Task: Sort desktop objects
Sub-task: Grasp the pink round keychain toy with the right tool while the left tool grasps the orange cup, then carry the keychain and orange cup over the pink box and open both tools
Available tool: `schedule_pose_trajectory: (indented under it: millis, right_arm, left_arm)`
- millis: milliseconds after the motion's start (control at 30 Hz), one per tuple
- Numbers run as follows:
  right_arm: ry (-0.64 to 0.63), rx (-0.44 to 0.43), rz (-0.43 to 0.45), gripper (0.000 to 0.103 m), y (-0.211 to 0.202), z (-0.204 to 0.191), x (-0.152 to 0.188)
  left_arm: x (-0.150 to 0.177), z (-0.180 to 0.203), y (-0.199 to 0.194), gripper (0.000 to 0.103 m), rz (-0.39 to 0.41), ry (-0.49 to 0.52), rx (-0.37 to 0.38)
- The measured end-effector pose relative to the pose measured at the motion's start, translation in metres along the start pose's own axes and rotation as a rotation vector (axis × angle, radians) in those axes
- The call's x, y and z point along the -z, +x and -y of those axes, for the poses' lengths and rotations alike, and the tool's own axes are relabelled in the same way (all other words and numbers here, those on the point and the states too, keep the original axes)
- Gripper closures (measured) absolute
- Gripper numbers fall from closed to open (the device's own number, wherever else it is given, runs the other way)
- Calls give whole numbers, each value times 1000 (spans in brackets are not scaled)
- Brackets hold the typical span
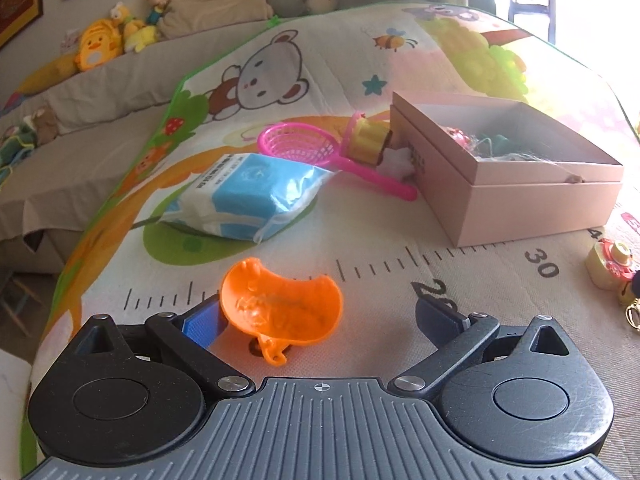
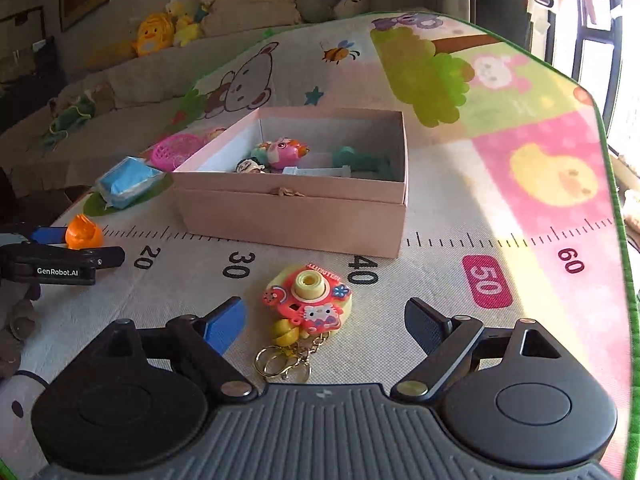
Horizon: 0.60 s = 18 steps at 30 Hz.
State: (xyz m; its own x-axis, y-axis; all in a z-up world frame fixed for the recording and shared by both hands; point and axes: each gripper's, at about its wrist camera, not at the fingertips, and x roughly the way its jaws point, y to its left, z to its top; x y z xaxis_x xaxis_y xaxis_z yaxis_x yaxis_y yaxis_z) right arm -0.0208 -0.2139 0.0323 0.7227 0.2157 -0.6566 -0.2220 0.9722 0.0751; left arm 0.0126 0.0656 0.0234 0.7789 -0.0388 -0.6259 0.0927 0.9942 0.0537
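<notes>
An orange plastic shell toy (image 1: 280, 304) lies on the play mat between my left gripper's (image 1: 320, 316) open fingers, close to the left blue pad (image 1: 202, 326); it also shows in the right wrist view (image 2: 83, 232). A toy camera keychain (image 2: 308, 300) lies between my right gripper's (image 2: 324, 320) open fingers, untouched. It also shows in the left wrist view (image 1: 610, 266). The open pink box (image 2: 296, 216) holds several small toys. It also shows in the left wrist view (image 1: 512, 200).
A blue tissue pack (image 1: 248, 196), a pink toy net (image 1: 308, 146) and a yellow toy (image 1: 368, 140) lie left of the box. A sofa with plush toys (image 1: 100, 40) stands behind the mat. The mat's green edge (image 2: 618, 200) runs along the right.
</notes>
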Motion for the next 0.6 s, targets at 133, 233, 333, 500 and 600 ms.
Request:
schedule_pose_trajectory:
  millis: [133,233,333,500,600]
  right_arm:
    - [24,25,-63,14,31,-7,-4]
    - [0,37,-46,13,35,-13,-4]
    - [-47,30,-35,27,30,-18,-1]
    - [-76,-2,-36,45,21,-21,3]
    - [-85,-20,-39,45,16,-23,6]
  left_arm:
    - [7,8,-12,1,12,46,139]
    - [10,9,-16,1,32,63,116]
    - [5,3,-7,1,13,51,46]
    - [2,0,-1,16,-25,29,14]
    - [1,0,-4,39,-22,20,2]
